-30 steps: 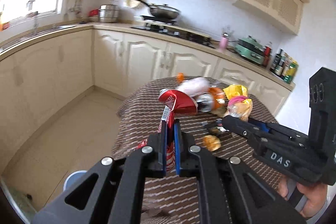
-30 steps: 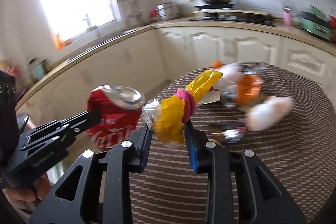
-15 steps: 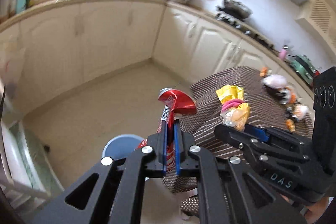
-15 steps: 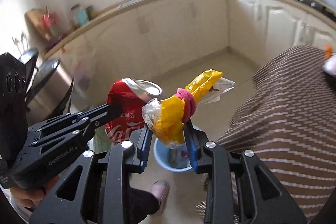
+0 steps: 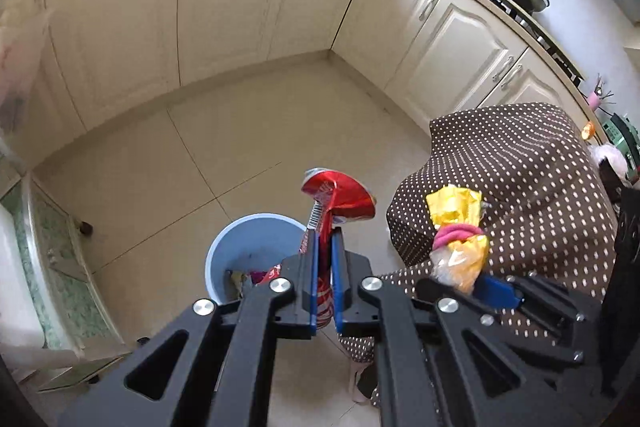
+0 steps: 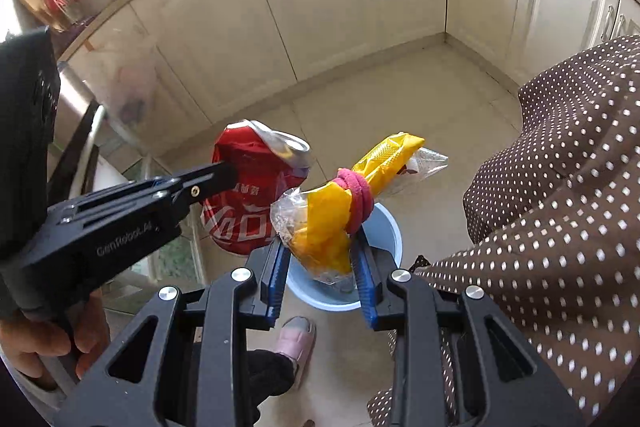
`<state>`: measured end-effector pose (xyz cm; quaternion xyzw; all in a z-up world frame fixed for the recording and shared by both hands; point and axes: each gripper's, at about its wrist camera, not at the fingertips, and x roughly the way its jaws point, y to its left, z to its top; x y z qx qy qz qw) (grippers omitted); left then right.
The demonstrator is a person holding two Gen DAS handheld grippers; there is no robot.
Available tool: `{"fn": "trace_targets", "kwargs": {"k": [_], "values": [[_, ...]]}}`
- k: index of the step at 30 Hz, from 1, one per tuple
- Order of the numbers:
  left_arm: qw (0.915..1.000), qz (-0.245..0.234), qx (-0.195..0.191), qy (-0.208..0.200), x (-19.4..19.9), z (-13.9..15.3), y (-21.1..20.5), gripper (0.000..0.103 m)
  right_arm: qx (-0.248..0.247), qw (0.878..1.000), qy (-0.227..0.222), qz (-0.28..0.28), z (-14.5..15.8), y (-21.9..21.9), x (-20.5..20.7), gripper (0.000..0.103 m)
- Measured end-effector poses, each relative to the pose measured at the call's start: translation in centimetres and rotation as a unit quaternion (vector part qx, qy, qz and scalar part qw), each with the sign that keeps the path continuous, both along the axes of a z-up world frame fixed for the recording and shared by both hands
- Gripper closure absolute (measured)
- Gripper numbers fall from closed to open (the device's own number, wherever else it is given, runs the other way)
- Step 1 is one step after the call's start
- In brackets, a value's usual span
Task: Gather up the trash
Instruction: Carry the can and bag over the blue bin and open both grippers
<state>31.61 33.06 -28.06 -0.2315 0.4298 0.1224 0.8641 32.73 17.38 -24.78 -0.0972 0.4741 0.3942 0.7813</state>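
beige tiled kitchen floor, blue bin below; left tongs clamp a crushed cola can, right tongs a yellow tied bag, both angled down.

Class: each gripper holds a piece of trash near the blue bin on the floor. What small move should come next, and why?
Probably carry both grippers a little further until they are over the blue bin, then open. The left gripper clamps the crushed red can, the right gripper the yellow wrapper; both loads look close to the rim.
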Motion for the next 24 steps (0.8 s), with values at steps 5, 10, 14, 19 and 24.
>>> {"fn": "trace_targets", "kwargs": {"k": [5,10,14,19,24], "values": [[1.0,0.008,-0.001,0.004,1.3,-0.9,0.7,0.076,-0.003,1.0,0.003,0.0,-0.9,1.6,1.0,0.075],[0.9998,0.018,0.004,0.007,0.4,-0.9,1.0,0.068,-0.01,1.0,0.012,0.007,-2.4,2.1,0.9,0.074],[0.9992,0.035,0.009,0.015,-1.3,-1.2,1.4,0.068,-0.018,0.999,0.022,0.019,-3.5,3.1,0.3,0.074],[0.9985,0.052,0.01,0.017,-3.1,-1.2,2.2,0.067,-0.026,0.998,0.026,0.041,-4.3,5.1,-0.7,0.074],[0.997,0.076,0.012,0.003,-4.0,-0.3,3.2,0.065,-0.023,0.998,0.013,0.055,-3.8,7.1,-0.6,0.073]]}}
